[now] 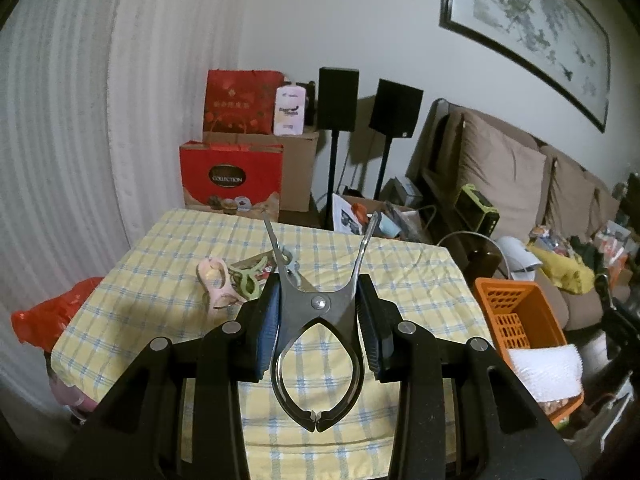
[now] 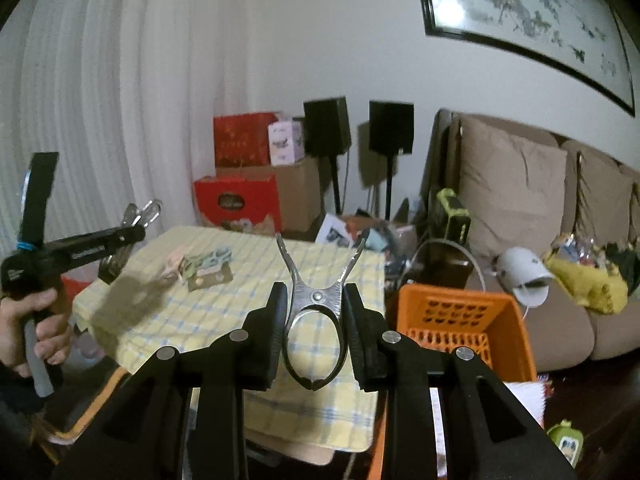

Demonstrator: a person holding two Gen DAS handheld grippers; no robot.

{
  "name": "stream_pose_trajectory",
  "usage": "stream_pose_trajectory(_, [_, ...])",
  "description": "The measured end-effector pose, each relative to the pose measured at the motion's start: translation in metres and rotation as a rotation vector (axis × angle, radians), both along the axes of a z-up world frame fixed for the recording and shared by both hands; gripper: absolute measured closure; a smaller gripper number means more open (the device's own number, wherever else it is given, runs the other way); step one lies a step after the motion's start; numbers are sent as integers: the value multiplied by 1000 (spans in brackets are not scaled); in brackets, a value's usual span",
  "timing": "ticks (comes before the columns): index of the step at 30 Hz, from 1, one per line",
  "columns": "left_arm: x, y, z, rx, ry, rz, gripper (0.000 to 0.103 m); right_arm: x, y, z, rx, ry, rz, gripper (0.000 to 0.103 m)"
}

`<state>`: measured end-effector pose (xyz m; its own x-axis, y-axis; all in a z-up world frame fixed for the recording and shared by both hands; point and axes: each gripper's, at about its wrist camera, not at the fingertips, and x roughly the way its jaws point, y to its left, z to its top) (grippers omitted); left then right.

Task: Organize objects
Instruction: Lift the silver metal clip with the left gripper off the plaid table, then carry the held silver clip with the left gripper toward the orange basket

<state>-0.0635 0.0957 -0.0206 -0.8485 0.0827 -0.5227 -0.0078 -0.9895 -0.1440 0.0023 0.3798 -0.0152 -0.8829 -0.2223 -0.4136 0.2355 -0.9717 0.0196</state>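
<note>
Through the left wrist camera, my left hand-held gripper (image 1: 318, 320) is pinching a metal clip (image 1: 318, 308), its pads pressed on the clip's two sides just by the rivet. The clip's long prongs splay away from me and its looped end hangs towards the lens. Below it lies the worktop (image 1: 160, 292), covered in a yellow and blue checked cloth. Near the far left corner of the worktop sits a small heap of plastic clips: a pink clip (image 1: 216, 280) touching a green clip (image 1: 248, 278), with a brown card partly under them. Off the right edge of the worktop stands an orange basket (image 1: 516, 316) with a white towel (image 1: 544, 372) lying in its near end.

Through the right wrist camera, my right hand-held gripper (image 2: 316, 332) is clamped on a second metal clip (image 2: 316, 312) in the same way, prongs pointing away. It hangs over the near right corner of the worktop (image 2: 224, 312), close to the orange basket (image 2: 500, 320). At the left edge of this view my left hand (image 2: 32, 328) grips the handle of the other tool, held over the left edge of the worktop. The heap of plastic clips (image 2: 200, 266) lies near the far left corner.
</note>
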Motion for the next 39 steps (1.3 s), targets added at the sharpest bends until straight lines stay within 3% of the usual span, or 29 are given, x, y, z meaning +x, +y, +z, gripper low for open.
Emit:
stream_pose_trajectory(3, [0,8,2,-10,16,-2,69,3,5,-2,44,24,4,75])
stream_pose_trajectory(15, [-4,49,-5,-41,1,-39,69,-2,9,-12,12,-8,31,75])
stream_pose_trajectory(20, [-1,56,4,2,-20,-85,69,-6,20,-19,14,-25,-3,75])
stream_pose_trajectory(33, [9,86,16,-14,-10,-162,69,-11,57,-21,-77,-55,-54,75])
stream_pose_trajectory(39, [12,106,19,-32,1,-192,69,-8,62,-18,-57,-45,-84,75])
